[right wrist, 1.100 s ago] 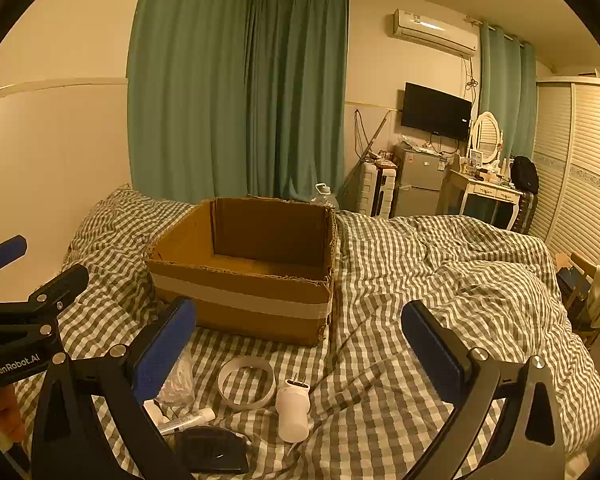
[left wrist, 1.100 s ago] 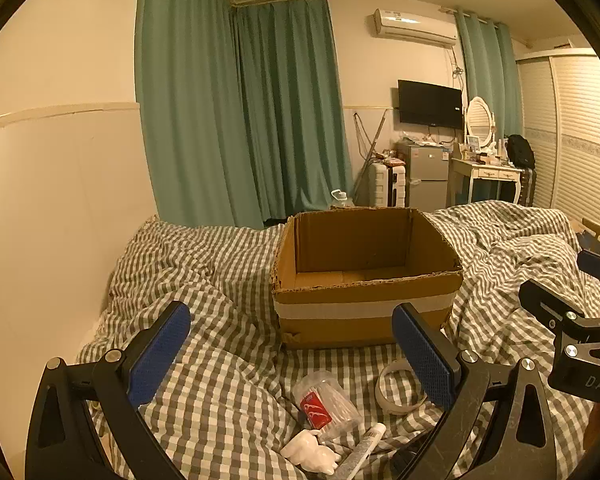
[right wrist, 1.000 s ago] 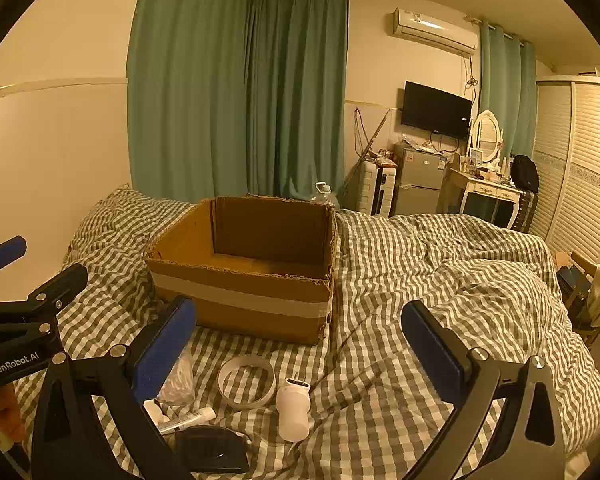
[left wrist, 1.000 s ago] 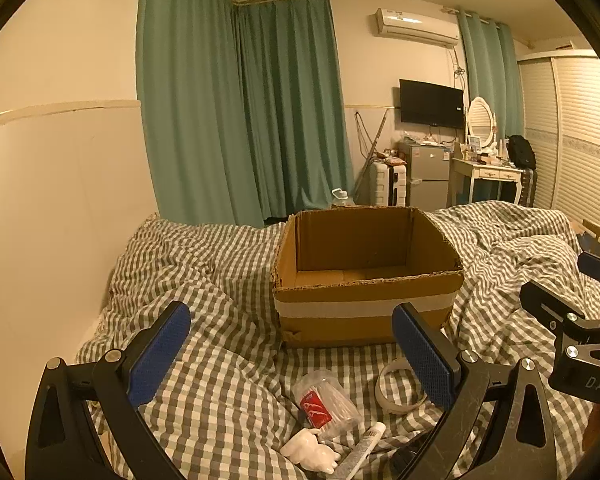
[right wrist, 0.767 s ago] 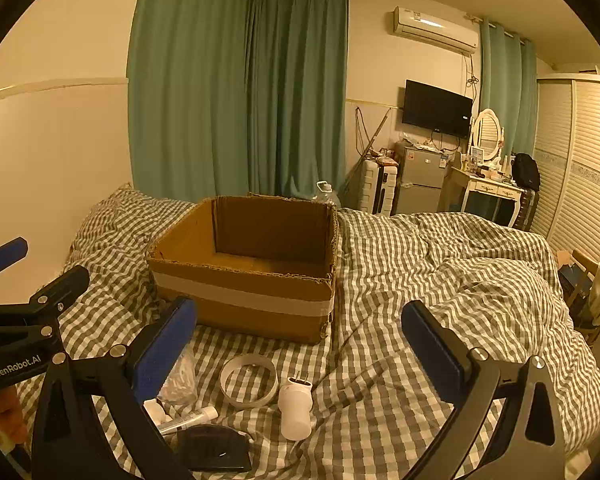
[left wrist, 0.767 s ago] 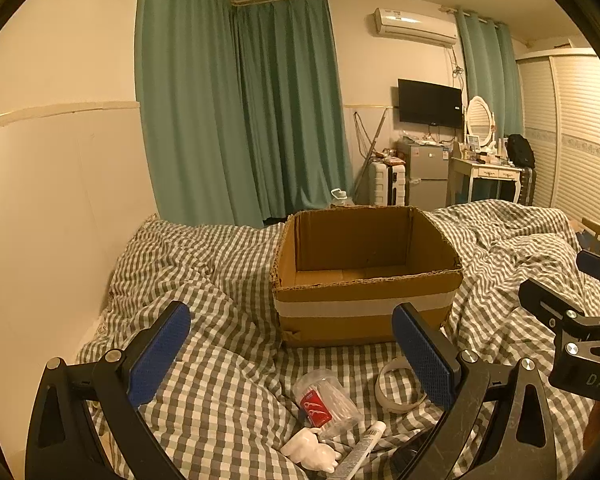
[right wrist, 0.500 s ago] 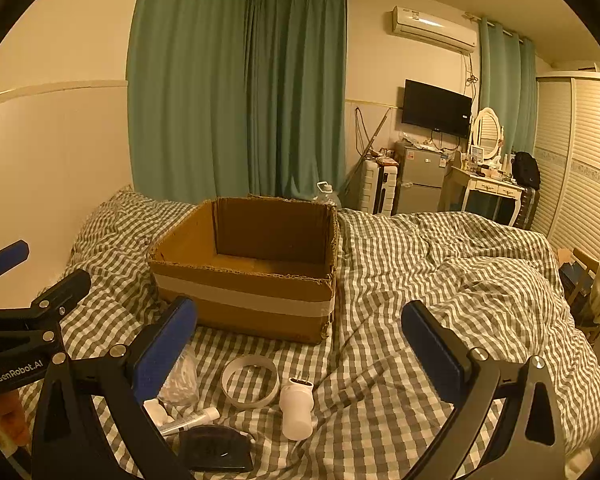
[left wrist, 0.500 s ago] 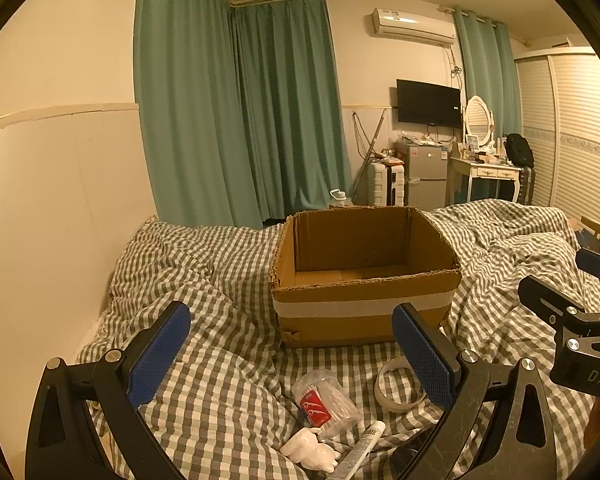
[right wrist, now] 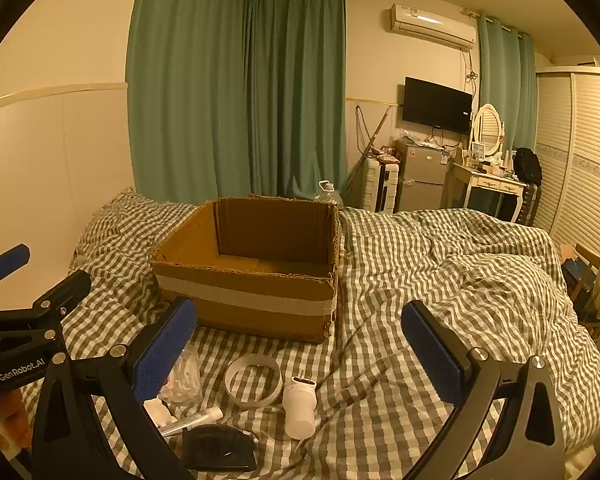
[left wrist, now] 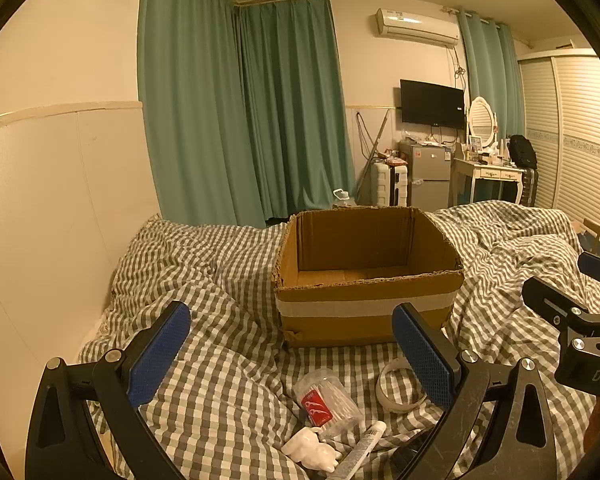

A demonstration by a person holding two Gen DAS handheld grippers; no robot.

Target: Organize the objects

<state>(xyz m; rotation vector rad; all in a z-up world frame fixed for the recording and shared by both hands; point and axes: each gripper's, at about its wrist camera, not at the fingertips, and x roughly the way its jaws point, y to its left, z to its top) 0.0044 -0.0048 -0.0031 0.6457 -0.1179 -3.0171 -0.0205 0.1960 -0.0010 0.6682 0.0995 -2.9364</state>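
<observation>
An open, empty cardboard box (left wrist: 366, 276) (right wrist: 248, 268) stands on the checked bed cover. In front of it lie a clear cup of cotton swabs (left wrist: 326, 398) (right wrist: 182, 378), a white tape ring (left wrist: 398, 388) (right wrist: 253, 380), a white figurine (left wrist: 312, 450), a tube (left wrist: 360, 454) (right wrist: 192, 420), a small white bottle (right wrist: 299, 406) and a black object (right wrist: 218, 446). My left gripper (left wrist: 292, 354) is open and empty above the small things. My right gripper (right wrist: 298, 352) is open and empty, also above them, to the right of the left one.
The bed (right wrist: 460, 280) runs along a cream wall (left wrist: 60, 200) on the left. Green curtains (left wrist: 240, 120), a small fridge (right wrist: 422, 178), a dressing table (right wrist: 488, 182) and a wardrobe (right wrist: 580, 152) stand beyond it. A wooden chair (right wrist: 584, 268) is at the right.
Almost nothing: both views have shifted very slightly, the box sitting a touch higher and to the right in the right wrist view. Both grippers stay open and empty.
</observation>
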